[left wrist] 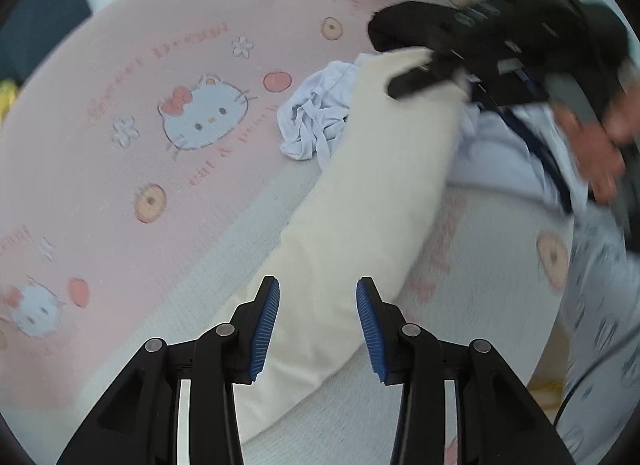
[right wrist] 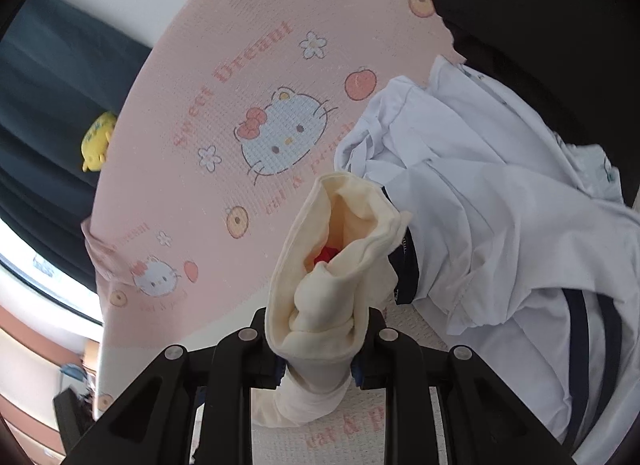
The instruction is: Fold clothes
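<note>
- Right fingers [right wrist: 318, 349] clamped on bunched end of cream garment [left wrist: 360, 193].
- Left fingers [left wrist: 276, 325] parted; garment's other end between pads, grip not confirmed.
- Garment strung lengthwise between both, over pink bed sheet [left wrist: 120, 169].

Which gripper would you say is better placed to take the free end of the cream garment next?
Left, probably. The left gripper is open with the cream garment between its pads, while the right gripper already clamps the other end.

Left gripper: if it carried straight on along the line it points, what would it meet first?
Most likely the cream garment, which stretches from between the open jaws of the left gripper up to the right gripper. Depth is unclear; the pink bedsheet lies beneath.
</note>
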`<action>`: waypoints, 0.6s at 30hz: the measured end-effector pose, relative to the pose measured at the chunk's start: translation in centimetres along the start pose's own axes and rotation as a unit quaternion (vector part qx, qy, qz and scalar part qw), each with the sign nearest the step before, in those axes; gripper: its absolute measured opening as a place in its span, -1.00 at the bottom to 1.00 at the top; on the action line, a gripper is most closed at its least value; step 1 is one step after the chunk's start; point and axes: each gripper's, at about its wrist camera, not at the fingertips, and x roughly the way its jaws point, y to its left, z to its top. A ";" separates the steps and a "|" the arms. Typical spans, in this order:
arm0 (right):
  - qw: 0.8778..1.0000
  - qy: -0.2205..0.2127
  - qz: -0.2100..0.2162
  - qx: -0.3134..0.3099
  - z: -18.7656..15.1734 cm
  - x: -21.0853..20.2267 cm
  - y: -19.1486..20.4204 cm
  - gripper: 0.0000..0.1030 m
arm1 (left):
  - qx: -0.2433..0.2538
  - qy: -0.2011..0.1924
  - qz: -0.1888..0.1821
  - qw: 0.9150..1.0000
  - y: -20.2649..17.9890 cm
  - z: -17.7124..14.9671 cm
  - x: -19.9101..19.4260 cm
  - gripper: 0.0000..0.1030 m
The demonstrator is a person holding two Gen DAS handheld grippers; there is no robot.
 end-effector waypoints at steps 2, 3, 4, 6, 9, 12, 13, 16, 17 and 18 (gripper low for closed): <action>1.000 0.002 0.001 0.004 -0.1 0.0 -0.2 -0.56 | -0.039 -0.004 -0.027 0.999 1.2 0.9 1.2 -0.28; 1.000 0.003 0.000 0.003 -0.1 0.0 -0.3 -0.56 | -0.069 -0.008 -0.048 0.996 2.1 1.8 2.1 -0.29; 1.000 0.004 0.000 0.002 -0.1 0.0 -0.3 -0.56 | -0.100 -0.012 -0.073 0.992 3.0 2.5 2.9 -0.29; 1.000 0.004 -0.002 0.004 -0.1 0.0 -0.5 -0.56 | -0.144 -0.017 -0.111 0.983 3.5 2.8 3.2 -0.30; 1.000 0.000 0.005 0.015 -0.1 0.0 -0.8 -0.56 | -0.171 0.009 -0.123 0.977 2.5 2.0 3.9 -0.62; 1.000 -0.006 0.019 0.023 -0.2 -0.1 -0.9 -0.56 | -0.176 0.061 -0.093 0.978 1.8 0.4 5.9 -0.62; 1.000 -0.004 0.017 0.023 -0.3 0.1 -0.8 -0.56 | -0.192 0.076 -0.091 0.974 2.0 -0.5 6.4 -0.62; 0.999 -0.002 0.022 0.027 -0.7 0.7 -0.7 -0.56 | -0.238 0.088 -0.108 0.961 2.9 -2.8 7.2 -0.63; 0.999 -0.002 0.026 0.029 -0.8 0.9 -0.7 -0.56 | -0.246 0.087 -0.114 0.959 3.0 -3.1 7.2 -0.63; 0.999 -0.005 0.033 0.032 -0.8 0.8 -0.6 -0.56 | -0.250 0.087 -0.117 0.957 3.1 -3.1 7.2 -0.63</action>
